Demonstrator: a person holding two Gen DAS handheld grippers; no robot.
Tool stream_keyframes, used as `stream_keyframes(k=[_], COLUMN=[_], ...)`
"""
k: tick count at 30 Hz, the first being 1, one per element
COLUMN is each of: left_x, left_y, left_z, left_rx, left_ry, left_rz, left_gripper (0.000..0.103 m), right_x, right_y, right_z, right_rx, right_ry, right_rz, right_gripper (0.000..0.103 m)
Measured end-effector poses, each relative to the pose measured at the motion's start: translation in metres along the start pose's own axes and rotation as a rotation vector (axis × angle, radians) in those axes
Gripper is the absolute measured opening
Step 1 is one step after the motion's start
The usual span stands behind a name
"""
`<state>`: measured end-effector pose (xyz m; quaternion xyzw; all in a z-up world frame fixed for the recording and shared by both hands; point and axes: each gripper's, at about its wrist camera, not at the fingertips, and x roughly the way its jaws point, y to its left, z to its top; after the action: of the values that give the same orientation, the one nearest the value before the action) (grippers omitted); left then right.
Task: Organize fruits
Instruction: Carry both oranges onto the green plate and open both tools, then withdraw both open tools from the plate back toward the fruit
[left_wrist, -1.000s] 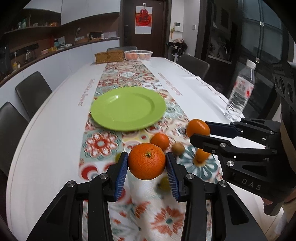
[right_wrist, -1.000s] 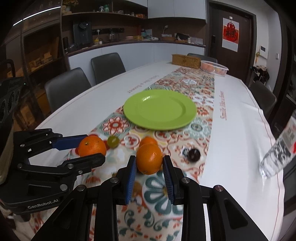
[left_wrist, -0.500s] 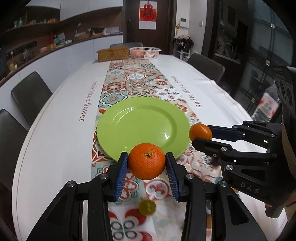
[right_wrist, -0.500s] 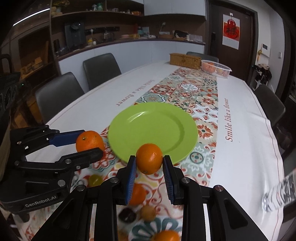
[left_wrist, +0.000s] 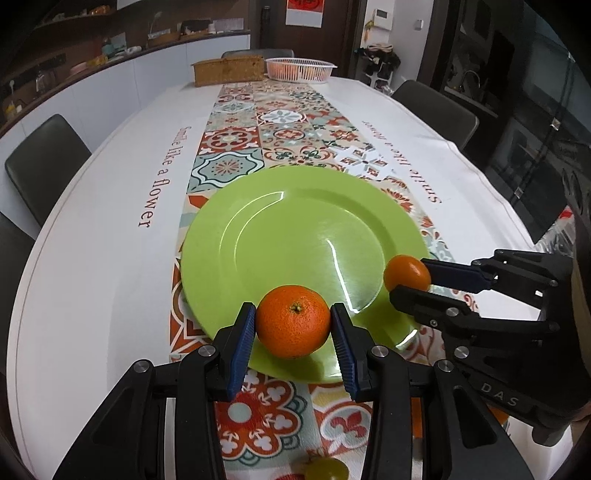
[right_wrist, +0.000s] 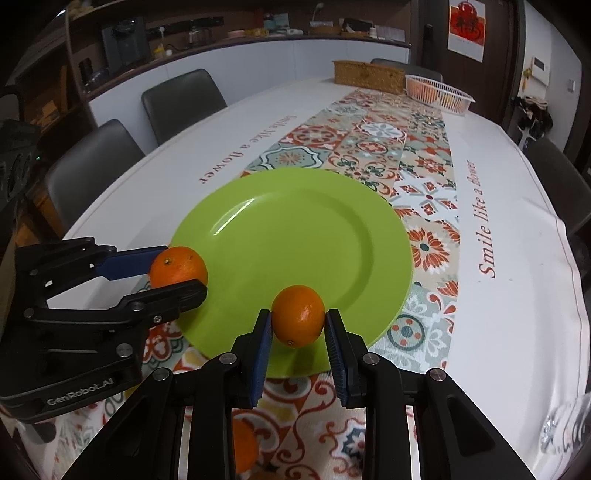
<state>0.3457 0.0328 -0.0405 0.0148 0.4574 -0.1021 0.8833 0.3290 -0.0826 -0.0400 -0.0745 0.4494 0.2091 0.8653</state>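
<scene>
Oranges: we find one (left_wrist: 293, 326) pinched in the left hand-held gripper (left_wrist: 293, 332) and another (right_wrist: 298, 316) in the right hand-held gripper (right_wrist: 298, 332), both above the bare green plate's (left_wrist: 295, 236) near rim. Neither is placed; more fruit (left_wrist: 327, 469) remains on the worktop (left_wrist: 92, 258).

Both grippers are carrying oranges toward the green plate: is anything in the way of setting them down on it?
Nothing visible. The green plate is bare, and each orange already hangs over its near rim in the left gripper and right gripper, well apart.
</scene>
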Motion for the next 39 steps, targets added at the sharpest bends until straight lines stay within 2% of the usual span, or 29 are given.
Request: stream_keyframes(k=[3, 5, 7, 10, 15, 25, 27, 33, 35, 39], left_x=[-0.001, -0.008, -0.018, -0.034, -0.068, -0.137, -0.149, -0.172, -0.176, -0.182], left_y=[-0.001, -0.002, -0.002, -0.004, -0.015, -0.045, -0.049, -0.059, -0.061, -0.066], left_z=[0.000, -0.001, -0.003, -0.009, -0.023, -0.058, -0.067, -0.091, -0.099, -0.115], left_rx=[0.014, 0.024, 0.029, 0.033, 0.037, 0.065, 0.058, 0.039, 0.033, 0.012], left_ry=[-0.014, -0.041, -0.062, -0.085, -0.133, -0.253, -0.272, -0.310, -0.312, -0.314], left_rz=[0.019, 0.040, 0.058, 0.085, 0.090, 0.103, 0.106, 0.121, 0.125, 0.121], left_gripper=[0.046, 0.058, 0.058, 0.059, 0.062, 0.078, 0.081, 0.086, 0.086, 0.086], right_x=[0.003, 0.002, -0.003, -0.019, -0.054, -0.125, -0.137, -0.163, -0.169, -0.178], right_y=[-0.002, -0.002, -0.005, -0.005, 0.001, 0.022, 0.025, 0.031, 0.032, 0.029], right_z=[0.002, 0.002, 0.002, -0.004, -0.014, -0.052, -0.063, -0.089, -0.098, -0.115], right_rx=[0.003, 0.010, 0.024, 0.027, 0.018, 0.000, 0.007, 0.023, 0.027, 0.059], right_ry=[0.003, 0.001, -0.014, -0.048, -0.111, -0.214, -0.235, -0.275, -0.286, -0.294], right_rz=[-0.003, -0.011, -0.026, -0.044, -0.060, -0.063, -0.073, -0.096, -0.112, -0.125], right_gripper=[0.030, 0.032, 0.036, 0.037, 0.037, 0.038, 0.045, 0.048, 0.055, 0.057])
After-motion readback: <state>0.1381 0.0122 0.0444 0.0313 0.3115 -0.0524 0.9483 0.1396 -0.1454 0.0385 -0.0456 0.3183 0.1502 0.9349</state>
